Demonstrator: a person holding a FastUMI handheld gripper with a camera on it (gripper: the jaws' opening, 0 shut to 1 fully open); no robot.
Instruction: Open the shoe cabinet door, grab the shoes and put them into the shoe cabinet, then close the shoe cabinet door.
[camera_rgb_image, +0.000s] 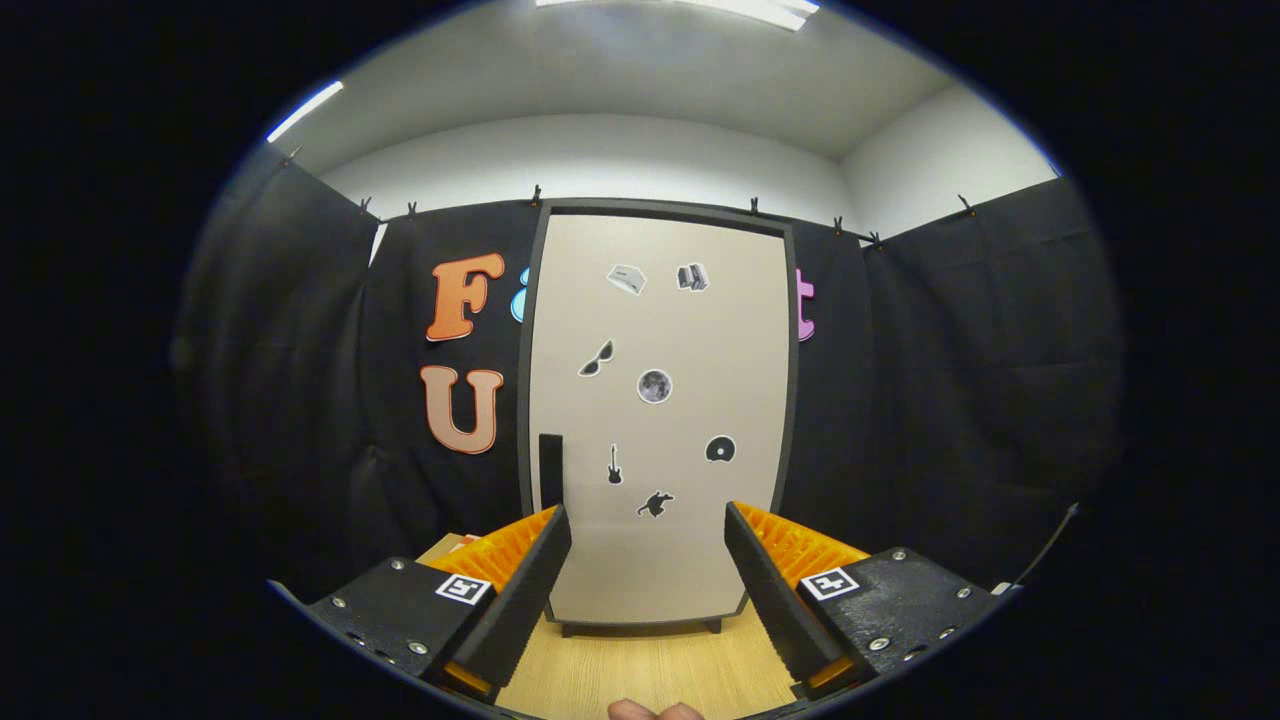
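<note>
The shoe cabinet (660, 330) stands upright on a wooden table top (650, 670), straight ahead of my fingers. Its beige door (700, 340) is closed and carries several small stickers. A dark vertical handle (551, 468) sits on the door's left edge, low down, just above my left fingertip. My gripper (648, 520) is open, with nothing between its fingers, and stands a short way in front of the door.
Black cloth walls close in the booth behind and on both sides of the cabinet. A white wall and ceiling lights show above. A fingertip of a hand (655, 711) peeks in below, between the fingers.
</note>
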